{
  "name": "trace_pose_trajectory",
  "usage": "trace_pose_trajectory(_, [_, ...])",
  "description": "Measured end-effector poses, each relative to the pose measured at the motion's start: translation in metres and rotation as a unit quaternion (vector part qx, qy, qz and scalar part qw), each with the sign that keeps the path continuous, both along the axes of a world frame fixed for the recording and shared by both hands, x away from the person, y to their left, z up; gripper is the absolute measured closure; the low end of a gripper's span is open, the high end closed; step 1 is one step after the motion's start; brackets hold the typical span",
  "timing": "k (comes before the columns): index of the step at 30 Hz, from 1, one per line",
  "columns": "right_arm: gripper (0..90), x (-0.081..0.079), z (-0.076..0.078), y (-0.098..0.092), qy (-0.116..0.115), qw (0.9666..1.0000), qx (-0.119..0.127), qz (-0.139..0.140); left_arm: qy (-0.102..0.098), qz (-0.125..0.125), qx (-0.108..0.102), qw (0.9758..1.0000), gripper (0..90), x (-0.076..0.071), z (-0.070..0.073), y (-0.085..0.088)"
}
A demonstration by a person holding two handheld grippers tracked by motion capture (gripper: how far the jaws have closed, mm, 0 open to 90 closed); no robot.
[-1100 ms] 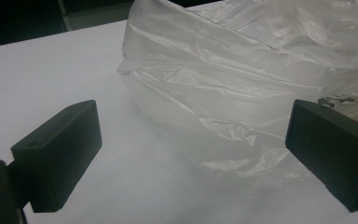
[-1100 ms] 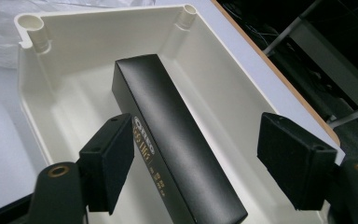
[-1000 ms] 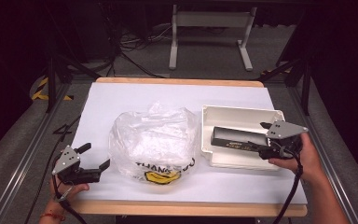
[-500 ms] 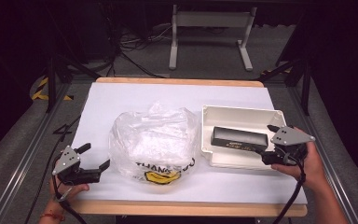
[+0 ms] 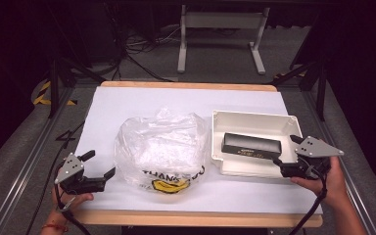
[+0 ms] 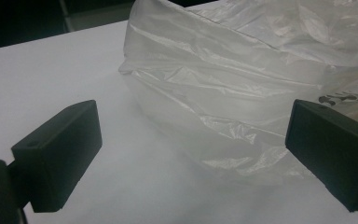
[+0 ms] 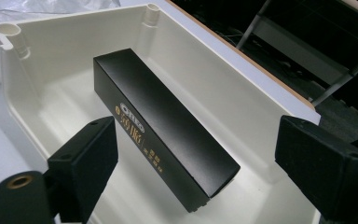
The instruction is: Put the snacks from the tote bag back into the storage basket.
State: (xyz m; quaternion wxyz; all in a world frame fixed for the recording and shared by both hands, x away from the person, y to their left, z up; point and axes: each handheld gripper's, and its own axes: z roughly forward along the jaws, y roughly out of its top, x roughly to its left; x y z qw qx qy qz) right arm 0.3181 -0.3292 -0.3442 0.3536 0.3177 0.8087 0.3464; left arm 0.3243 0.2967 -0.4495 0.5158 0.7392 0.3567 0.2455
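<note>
Right gripper (image 5: 287, 150) first: jaws spread wide, nothing between the pads, hanging at the near right corner of the cream tray (image 5: 254, 120). Just ahead of those fingertips lies the black Oreo box (image 5: 251, 145), flat on the tray floor, long side running across, gold lettering facing the camera in the right gripper view (image 7: 161, 126). The right hand (image 5: 325, 177) holds the tool from behind, off the tray's edge.

Over to the left gripper (image 5: 99, 164): jaws also wide apart, empty, low over the white tabletop (image 5: 142, 103). Right in front of its pads sits the crumpled clear plastic bag (image 5: 161, 147), near but not touching. The left hand (image 5: 66, 198) grips at the table's front edge.
</note>
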Motion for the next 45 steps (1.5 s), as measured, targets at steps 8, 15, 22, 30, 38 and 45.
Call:
trace_pose_trajectory(8, [12.2, -0.007, -0.007, -0.013, -0.004, 0.9997, 0.010, -0.021, 0.000, -0.001, 0.001, 1.0000, 4.5, 0.000, 0.000, 0.000])
trace_pose_trajectory(15, [11.0, -0.014, -0.014, -0.026, -0.004, 0.9989, 0.028, -0.037, 0.000, -0.002, 0.002, 1.0000, 4.5, 0.000, 0.000, 0.000])
trace_pose_trajectory(22, [5.5, -0.020, -0.027, -0.043, -0.022, 0.9943, 0.065, -0.081, 0.001, -0.003, 0.001, 1.0000, 4.5, -0.001, 0.000, 0.000])
trace_pose_trajectory(30, [5.1, -0.024, -0.046, -0.051, -0.019, 0.9927, 0.073, -0.094, 0.002, -0.003, 0.002, 1.0000, 4.5, -0.001, 0.000, 0.000])
trace_pose_trajectory(38, [4.5, -0.028, -0.062, -0.054, -0.025, 0.9895, 0.088, -0.111, 0.001, -0.002, 0.002, 1.0000, 4.5, 0.000, 0.000, 0.000])
trace_pose_trajectory(45, [4.5, -0.031, -0.077, -0.060, -0.021, 0.9868, 0.107, -0.120, 0.000, 0.001, 0.000, 1.0000, 4.5, 0.000, -0.001, 0.001])
